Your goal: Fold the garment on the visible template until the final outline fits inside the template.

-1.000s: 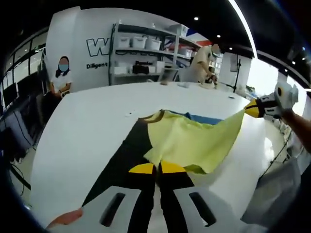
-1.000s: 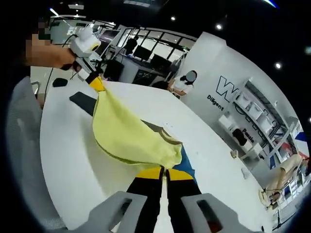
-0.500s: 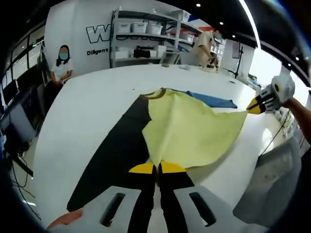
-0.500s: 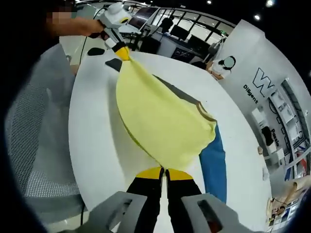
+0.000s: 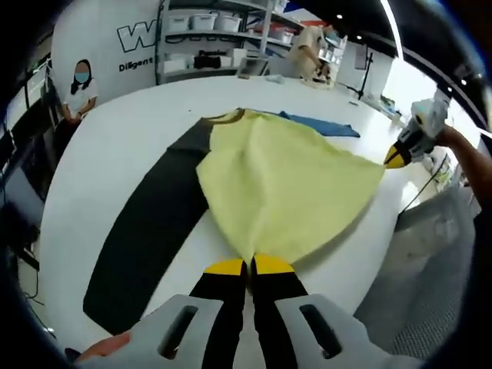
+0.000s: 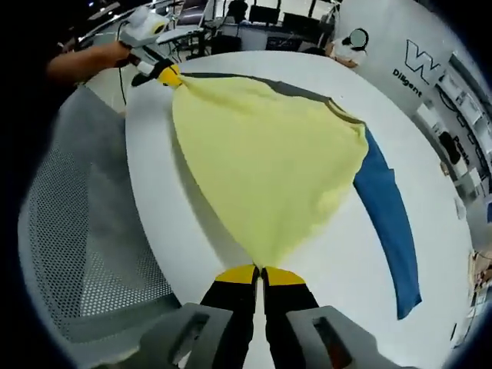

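Observation:
A yellow garment [image 5: 288,184] hangs stretched between my two grippers above the white table [image 5: 115,146]. My left gripper [image 5: 249,266] is shut on one corner of it, at the bottom of the left gripper view. My right gripper [image 6: 260,273] is shut on the other corner. Each gripper also shows in the other's view, the right gripper [image 5: 396,159] at the right and the left gripper [image 6: 167,75] at the upper left. The yellow garment [image 6: 269,154] has a brown-trimmed collar at its far end. A black template [image 5: 146,231] lies under its left side, and a blue strip [image 6: 388,215] lies along its far side.
A grey mesh chair [image 6: 84,246] stands close to the table's near edge. Shelves with bins [image 5: 215,38] line the far wall. One person [image 5: 77,96] sits beyond the table and another person [image 5: 307,50] stands at the back. A hand [image 6: 92,61] holds the left gripper.
Both grippers have lifted and pulled the garment toward the table's near edge, spreading it wider and flatter. More of the blue strip and the black template is uncovered.

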Tool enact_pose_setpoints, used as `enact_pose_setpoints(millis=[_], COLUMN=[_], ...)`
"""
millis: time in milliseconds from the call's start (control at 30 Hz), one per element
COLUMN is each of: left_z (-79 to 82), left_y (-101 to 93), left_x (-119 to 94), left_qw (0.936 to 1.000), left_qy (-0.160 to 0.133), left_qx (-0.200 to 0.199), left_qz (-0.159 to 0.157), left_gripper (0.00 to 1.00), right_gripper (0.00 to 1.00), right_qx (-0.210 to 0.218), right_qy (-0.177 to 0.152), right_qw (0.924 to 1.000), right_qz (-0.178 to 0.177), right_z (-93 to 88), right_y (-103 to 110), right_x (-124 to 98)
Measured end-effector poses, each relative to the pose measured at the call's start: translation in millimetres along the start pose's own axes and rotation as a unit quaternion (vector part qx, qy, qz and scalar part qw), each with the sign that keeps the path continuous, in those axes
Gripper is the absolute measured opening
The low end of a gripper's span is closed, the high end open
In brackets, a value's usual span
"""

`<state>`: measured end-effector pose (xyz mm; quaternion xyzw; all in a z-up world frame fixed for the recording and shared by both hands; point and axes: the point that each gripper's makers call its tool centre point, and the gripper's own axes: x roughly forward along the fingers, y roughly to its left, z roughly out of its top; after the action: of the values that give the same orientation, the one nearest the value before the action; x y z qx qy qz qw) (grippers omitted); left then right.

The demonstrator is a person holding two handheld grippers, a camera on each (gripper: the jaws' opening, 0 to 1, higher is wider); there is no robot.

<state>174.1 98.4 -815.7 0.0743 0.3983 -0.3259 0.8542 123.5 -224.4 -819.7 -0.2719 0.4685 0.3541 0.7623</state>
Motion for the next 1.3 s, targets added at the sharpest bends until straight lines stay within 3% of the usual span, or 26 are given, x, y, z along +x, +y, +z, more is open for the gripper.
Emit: enact_pose_setpoints(millis=[67, 200, 333, 633, 967, 1167, 1300], left_z=[-7.0, -26.4, -49.6, -79.9, -93.3, -95.4, -95.1], left_y=[-7.2, -19.2, -22.1, -18.0, -8.4, -20.2, -19.2], left_x=[0, 0, 0, -8, -15, -14, -14], left_qw=[0.9999, 0.9982, 0.9955, 0.9888, 0.9874, 0.9865, 0.9868], left_qy=[0.012, 0.049, 0.084, 0.14, 0.153, 0.155, 0.155], left_qx=[0.006, 0.013, 0.024, 0.043, 0.037, 0.039, 0.028], left_qz=[-0.01, -0.032, -0.036, -0.03, -0.019, -0.035, -0.039], left_gripper=[0.01, 0.01, 0.01, 0.01, 0.01, 0.01, 0.01], right_gripper=[0.0, 0.0, 0.0, 0.0, 0.0, 0.0, 0.0], right_qx=[0.032, 0.054, 0.059, 0.052, 0.041, 0.04, 0.044], right_qy=[0.019, 0.029, 0.044, 0.065, 0.063, 0.077, 0.091], right_qw=[0.9993, 0.9976, 0.996, 0.9925, 0.9914, 0.9923, 0.9899], right_qz=[0.01, 0.033, 0.05, 0.09, 0.107, 0.088, 0.099], right_z=[-7.9, -14.2, -20.9, -26.3, -24.1, -30.3, -35.6], right_y=[3, 11, 23, 54, 70, 61, 65], right_x=[0, 2, 4, 15, 20, 21, 19])
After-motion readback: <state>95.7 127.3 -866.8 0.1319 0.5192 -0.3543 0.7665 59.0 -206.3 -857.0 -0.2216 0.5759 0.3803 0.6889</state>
